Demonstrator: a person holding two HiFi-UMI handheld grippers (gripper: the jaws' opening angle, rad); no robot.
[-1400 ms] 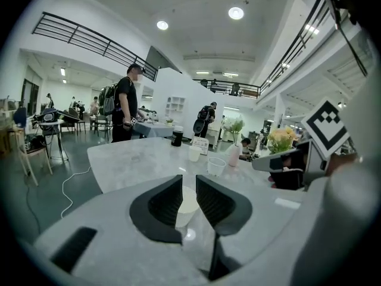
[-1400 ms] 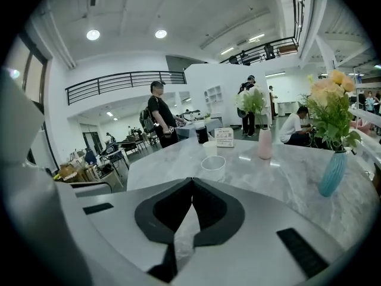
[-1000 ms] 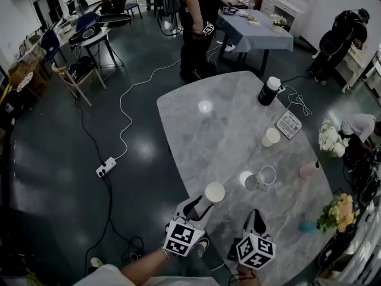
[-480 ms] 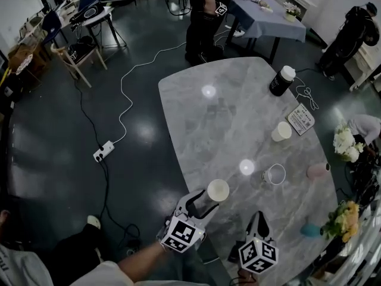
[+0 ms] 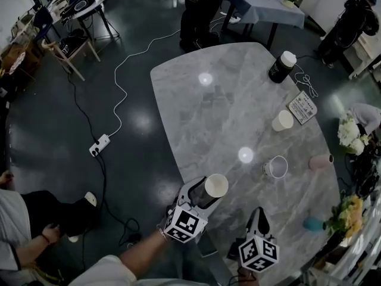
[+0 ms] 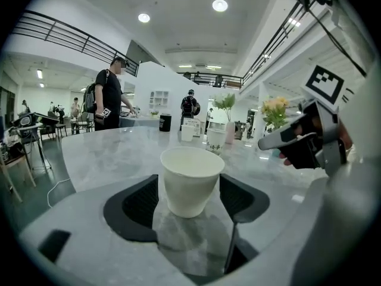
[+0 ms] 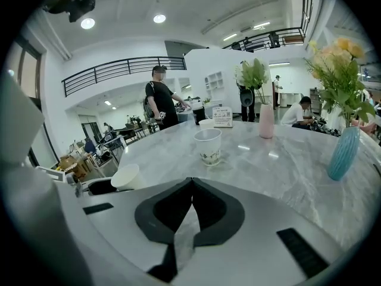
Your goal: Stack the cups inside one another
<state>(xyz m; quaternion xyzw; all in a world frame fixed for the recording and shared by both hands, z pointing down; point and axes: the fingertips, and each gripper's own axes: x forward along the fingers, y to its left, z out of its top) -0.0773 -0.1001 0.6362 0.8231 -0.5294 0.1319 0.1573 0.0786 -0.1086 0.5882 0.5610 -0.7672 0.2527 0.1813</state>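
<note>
A white paper cup (image 5: 216, 185) (image 6: 191, 180) stands upright on the marble table (image 5: 208, 118), near its front edge. My left gripper (image 5: 208, 192) (image 6: 188, 189) is open around it; its jaws have just been opening and a gap shows on each side of the cup. My right gripper (image 5: 259, 214) (image 7: 190, 182) is shut on nothing, low over the table to the right. Farther off stand a printed clear cup (image 5: 275, 166) (image 7: 208, 146) and a cream cup (image 5: 283, 120). A pink cup (image 5: 320, 161) sits near the right edge.
A black bottle with a white lid (image 5: 281, 66) and a printed card (image 5: 302, 107) are at the far right of the table. A teal vase (image 5: 312, 224) (image 7: 343, 151) and flowers (image 5: 347, 210) stand at the right edge. People stand beyond the table's far end.
The left gripper's jaws have spread wider and slid forward, so the white paper cup now stands between them. The right gripper has hardly moved.
</note>
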